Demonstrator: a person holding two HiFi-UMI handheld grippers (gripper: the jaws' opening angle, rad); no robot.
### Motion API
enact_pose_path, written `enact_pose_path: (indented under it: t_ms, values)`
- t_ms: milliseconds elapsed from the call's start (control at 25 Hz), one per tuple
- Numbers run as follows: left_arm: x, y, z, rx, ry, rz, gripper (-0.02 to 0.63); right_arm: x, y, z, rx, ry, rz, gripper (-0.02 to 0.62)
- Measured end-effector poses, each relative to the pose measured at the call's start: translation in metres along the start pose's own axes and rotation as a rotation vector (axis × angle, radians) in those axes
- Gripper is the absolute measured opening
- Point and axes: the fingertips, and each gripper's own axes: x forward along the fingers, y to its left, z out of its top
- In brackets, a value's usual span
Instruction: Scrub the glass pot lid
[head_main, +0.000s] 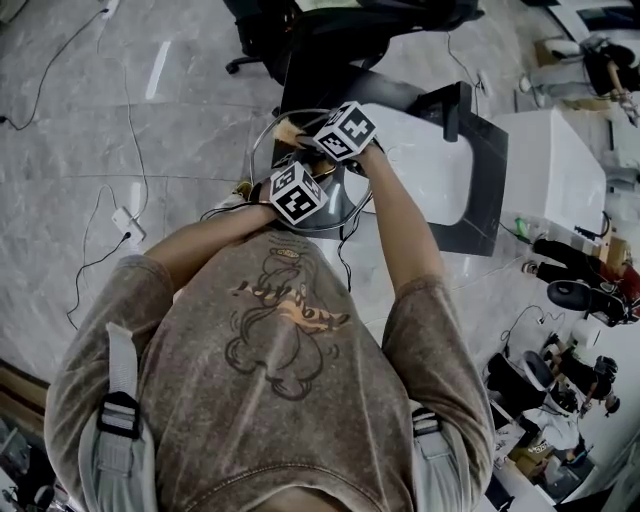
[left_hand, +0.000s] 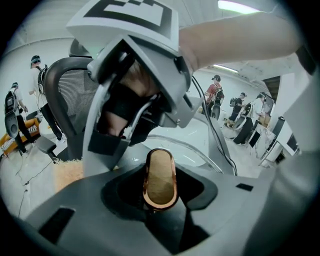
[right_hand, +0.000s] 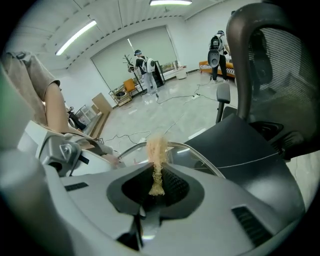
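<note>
The glass pot lid (head_main: 262, 140) is held tilted in the air over a chair seat. Its oval wooden handle (left_hand: 160, 177), rimmed in copper, stands between the jaws of my left gripper (left_hand: 160, 192), which is shut on it. The lid's rim (left_hand: 200, 150) curves behind the handle. My right gripper (right_hand: 156, 182) is shut on a tan fibrous scrubber (right_hand: 157, 155) whose frayed end reaches the lid's rim (right_hand: 200, 156). In the head view the right gripper (head_main: 345, 130) sits just beyond the left gripper (head_main: 298, 192), both over the lid. The scrubber (head_main: 290, 130) shows beside the right marker cube.
A black office chair (right_hand: 270, 100) stands right under and behind the lid. A white table (head_main: 430, 170) with a dark frame lies to the right. Cables and a power strip (head_main: 128, 225) lie on the floor at left. People stand far off in the room.
</note>
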Motion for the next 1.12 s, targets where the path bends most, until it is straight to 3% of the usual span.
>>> enact_pose_path:
  t_ms: [280, 640, 1120]
  values:
    - [-0.001, 0.000, -0.001, -0.003, 0.011, -0.011, 0.184, 0.001, -0.005, -0.001, 0.013, -0.005, -0.032, 0.057]
    - [-0.001, 0.000, -0.003, -0.009, 0.020, -0.033, 0.184, -0.016, -0.021, -0.017, 0.115, -0.077, -0.094, 0.057]
    - [-0.003, 0.000, -0.007, 0.014, 0.122, -0.087, 0.184, -0.055, -0.027, -0.073, 0.302, -0.178, -0.209, 0.057]
